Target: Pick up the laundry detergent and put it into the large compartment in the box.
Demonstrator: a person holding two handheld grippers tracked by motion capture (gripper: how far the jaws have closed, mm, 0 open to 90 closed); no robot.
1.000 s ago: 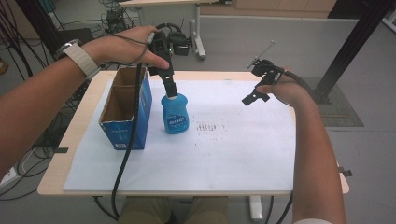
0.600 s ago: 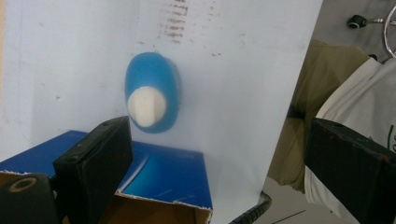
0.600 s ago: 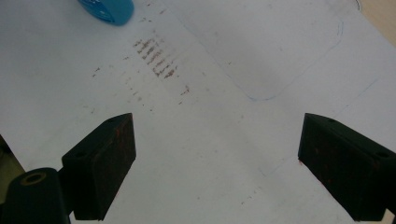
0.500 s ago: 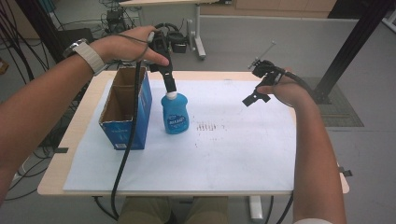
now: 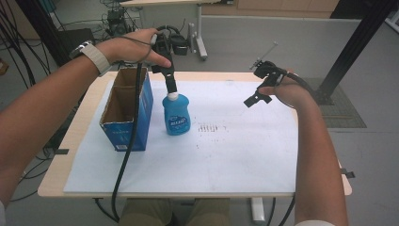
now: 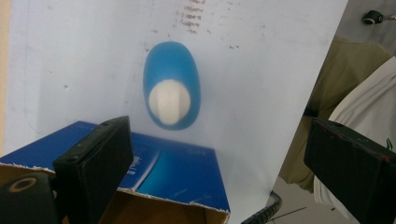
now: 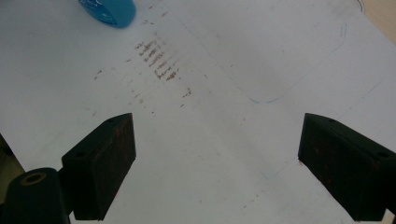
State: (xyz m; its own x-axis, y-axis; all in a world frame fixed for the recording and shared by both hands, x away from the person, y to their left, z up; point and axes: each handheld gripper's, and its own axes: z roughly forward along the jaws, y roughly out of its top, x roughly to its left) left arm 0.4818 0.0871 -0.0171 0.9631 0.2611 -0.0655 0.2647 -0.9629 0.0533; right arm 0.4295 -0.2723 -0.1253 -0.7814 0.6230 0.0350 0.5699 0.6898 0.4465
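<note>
- Bottle (image 5: 177, 114), one, in the high view: smooth blue plastic, rounded shoulders, white cap, printed label, standing upright on the white sheet (image 5: 235, 155) directly under the left claw (image 5: 172, 87).
- The left claw points down at the cap from just above; whether it touches cannot be told from here.
- One cardboard box (image 5: 126, 113), blue outside and raw brown inside, open on top, stands just beside the bottle, on the far side from the right claw (image 5: 256, 97).
- The right claw is held above the sheet, well apart from the bottle, with nothing in it.
- In the left gripper view, the bottle (image 6: 171, 91) shows as a blue oval with a round white cap, below and between the two black blocky jaws, which stand wide apart and grip nothing.
- The box's torn cardboard edge (image 6: 187, 200) lies near the left claw (image 6: 224, 158).
- In the right gripper view, the right claw (image 7: 217, 163) has its matte black jaws spread wide over bare sheet (image 7: 233, 140), holding nothing.
- One patch of brown smudges (image 7: 156, 60) marks the sheet ahead of the jaws, and the bottle's blue edge (image 7: 112, 11) lies beyond it.
</note>
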